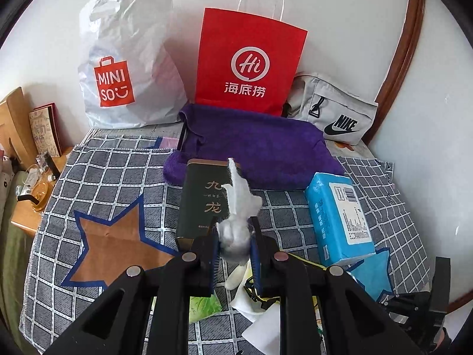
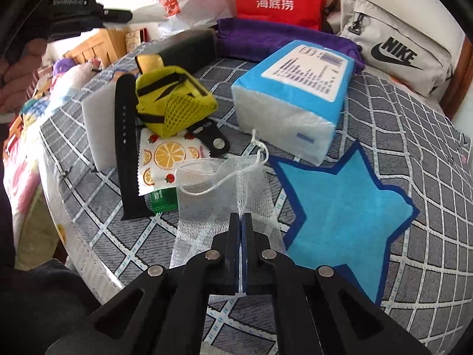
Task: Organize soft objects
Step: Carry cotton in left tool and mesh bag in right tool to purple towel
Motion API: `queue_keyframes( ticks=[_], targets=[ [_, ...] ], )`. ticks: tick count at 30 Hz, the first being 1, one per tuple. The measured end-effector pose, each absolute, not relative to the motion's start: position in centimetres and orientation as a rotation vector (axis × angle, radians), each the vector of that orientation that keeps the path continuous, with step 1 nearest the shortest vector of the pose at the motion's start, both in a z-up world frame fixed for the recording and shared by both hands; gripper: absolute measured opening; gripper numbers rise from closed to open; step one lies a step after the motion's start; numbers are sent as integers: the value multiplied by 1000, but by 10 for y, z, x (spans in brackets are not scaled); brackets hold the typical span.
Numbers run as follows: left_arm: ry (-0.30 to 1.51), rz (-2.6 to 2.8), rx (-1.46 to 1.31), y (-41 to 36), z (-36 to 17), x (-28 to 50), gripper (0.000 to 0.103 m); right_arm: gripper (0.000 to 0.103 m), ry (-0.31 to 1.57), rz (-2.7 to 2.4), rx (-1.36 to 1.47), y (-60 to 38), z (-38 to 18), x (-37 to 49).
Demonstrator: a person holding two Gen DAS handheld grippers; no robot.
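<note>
Your right tongs point(image 2: 243, 217) pinch shut on white mesh netting point(image 2: 224, 195) lying on the checked cloth point(image 2: 414, 177), while your left tongs point(image 1: 234, 244) clamp a cotton wad point(image 1: 236, 236) above the dark box point(image 1: 201, 204).

Left gripper point(image 1: 233, 244): black plastic linkage arms with triangular cut-outs, round silver pivot pins, blue ribbed pads. Right gripper point(image 2: 242, 230): identical black arms, silver pins, blue pads.

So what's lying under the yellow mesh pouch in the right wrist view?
The yellow mesh pouch rests partly on a fruit-print packet, and a black strap runs beside it. The rest of the packet and whatever else lies beneath are covered.
</note>
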State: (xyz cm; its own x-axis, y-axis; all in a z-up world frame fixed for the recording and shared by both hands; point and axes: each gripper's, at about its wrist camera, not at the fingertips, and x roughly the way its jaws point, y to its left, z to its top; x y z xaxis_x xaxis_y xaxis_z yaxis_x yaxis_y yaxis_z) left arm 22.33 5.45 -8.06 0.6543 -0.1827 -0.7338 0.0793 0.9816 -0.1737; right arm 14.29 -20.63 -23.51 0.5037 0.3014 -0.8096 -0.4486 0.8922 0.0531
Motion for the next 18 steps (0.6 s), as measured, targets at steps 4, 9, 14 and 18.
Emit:
queue_keyframes(
  ticks=[4, 9, 14, 18],
  targets=[
    [845, -155, -137, 53, -80, 229, 17, 1, 902, 444, -119, -220, -214, 141],
    [841, -166, -146, 51, -80, 235, 17, 1, 835, 428, -86, -232, -180, 137],
    [834, -158, -148, 53, -75, 241, 17, 1, 757, 421, -50, -237, -142, 148],
    [830, -136, -149, 59, -72, 247, 17, 1, 709, 388, -29, -238, -119, 168]
  ],
)
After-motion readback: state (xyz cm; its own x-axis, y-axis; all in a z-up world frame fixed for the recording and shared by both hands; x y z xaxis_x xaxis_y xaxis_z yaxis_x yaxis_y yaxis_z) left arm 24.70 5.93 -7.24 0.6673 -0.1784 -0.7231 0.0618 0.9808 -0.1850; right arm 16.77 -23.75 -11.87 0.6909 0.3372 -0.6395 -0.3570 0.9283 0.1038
